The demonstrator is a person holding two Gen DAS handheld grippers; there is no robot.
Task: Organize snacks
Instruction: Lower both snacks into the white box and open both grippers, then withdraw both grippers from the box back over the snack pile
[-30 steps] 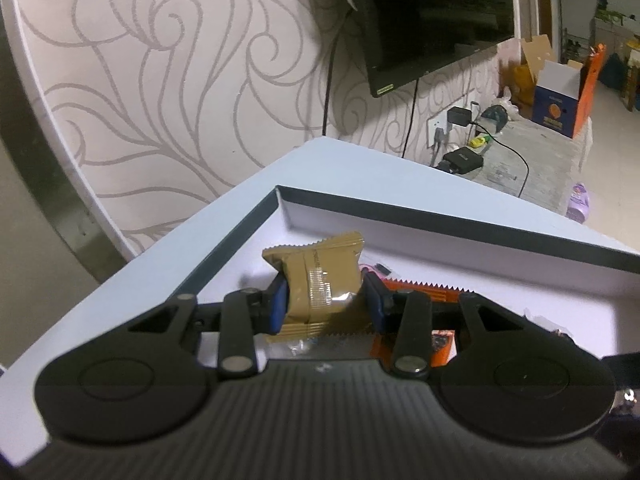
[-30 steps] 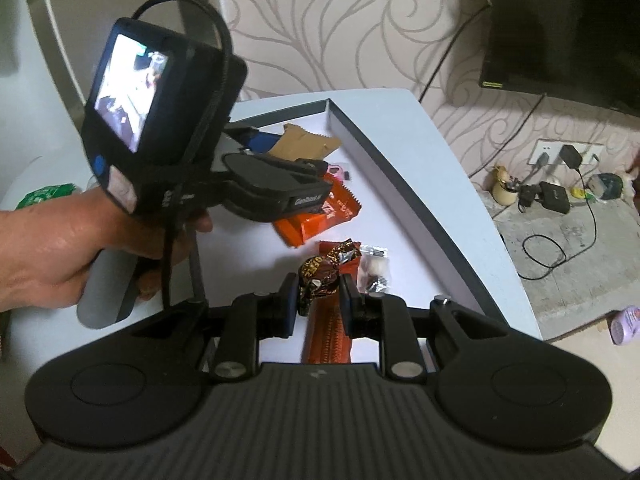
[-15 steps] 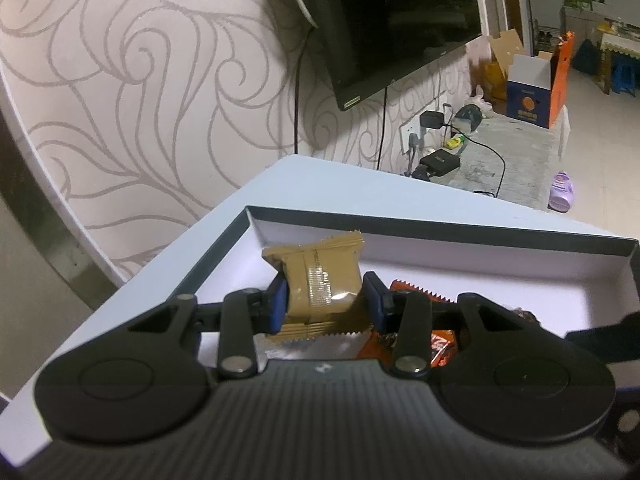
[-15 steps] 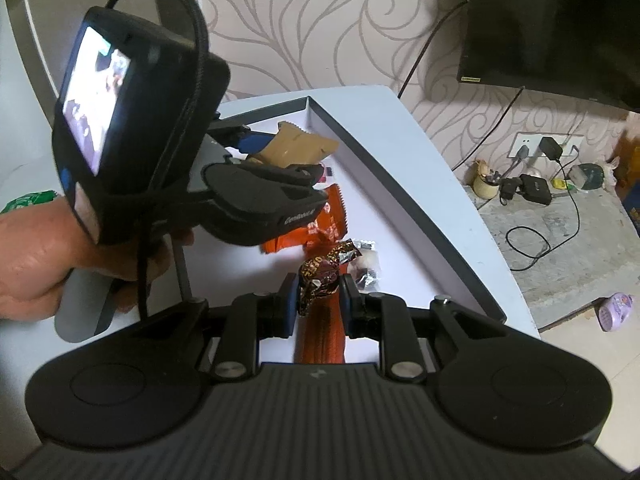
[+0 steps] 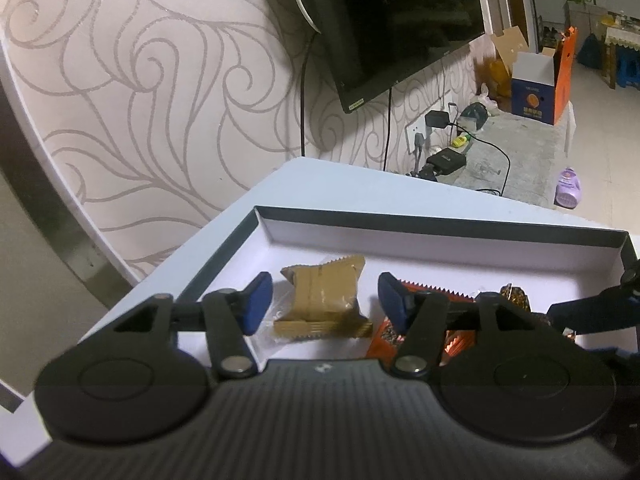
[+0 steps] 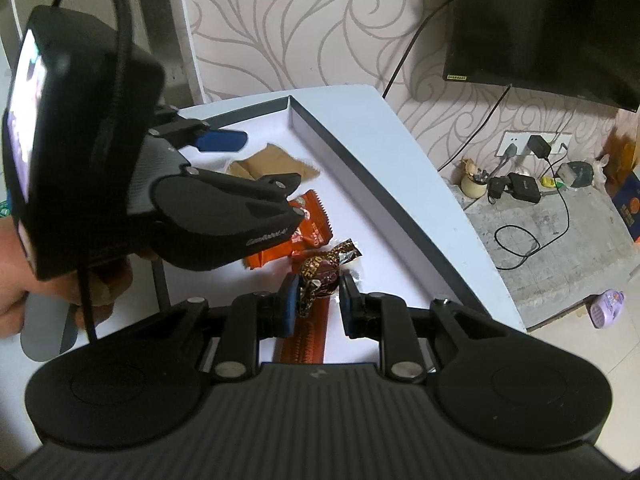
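left tool released, tan packet lying between spread fingers in tray; right tool clenched on brown candy above tray floor.

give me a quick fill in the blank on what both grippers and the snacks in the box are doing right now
1. The left gripper is ____, its fingers apart on either side of the tan packet.
2. The tan packet lies inside the ____ tray.
3. The right gripper is shut on a ____ candy.
4. The packet lying between the tan packet and the candy is ____.

Missing words: open; black-rimmed; brown-wrapped; orange
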